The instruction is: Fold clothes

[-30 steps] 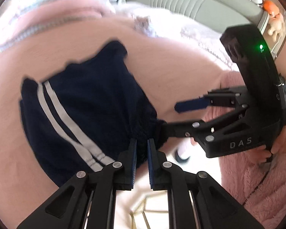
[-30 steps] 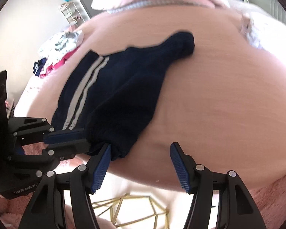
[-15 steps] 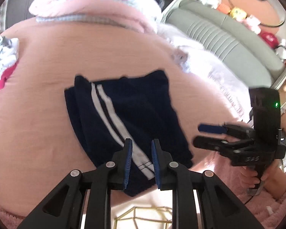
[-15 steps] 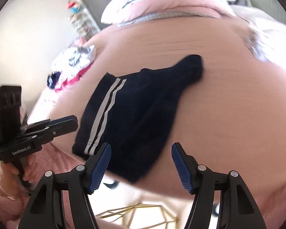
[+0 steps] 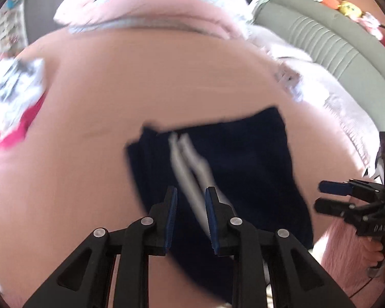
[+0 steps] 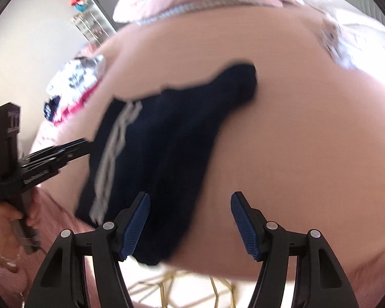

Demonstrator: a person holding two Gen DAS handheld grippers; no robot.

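Note:
Navy shorts (image 5: pixel 243 169) with two white side stripes lie spread on the pink bed (image 5: pixel 141 97), close to its near edge. My left gripper (image 5: pixel 191 197) hovers above the striped part. Its jaws stand a narrow gap apart and no cloth is between them. My right gripper (image 6: pixel 190 200) is open wide over the shorts (image 6: pixel 172 138) near the bed's front edge, holding nothing. Each gripper shows in the other's view: the right one (image 5: pixel 331 197) at the far right, the left one (image 6: pixel 79 146) at the left, held by a hand.
Pillows (image 5: pixel 154 12) are stacked at the bed's far end. A pile of white and red clothes (image 5: pixel 15 84) lies on the left side. On the right are a white fluffy blanket (image 5: pixel 346 107) and a grey-green padded seat (image 5: pixel 333 51). A gold wire frame (image 6: pixel 179 287) stands on the floor below.
Both grippers have drawn back and up from the shorts' near edge. The left jaws have parted a little and no longer pinch cloth. The shorts now lie flat.

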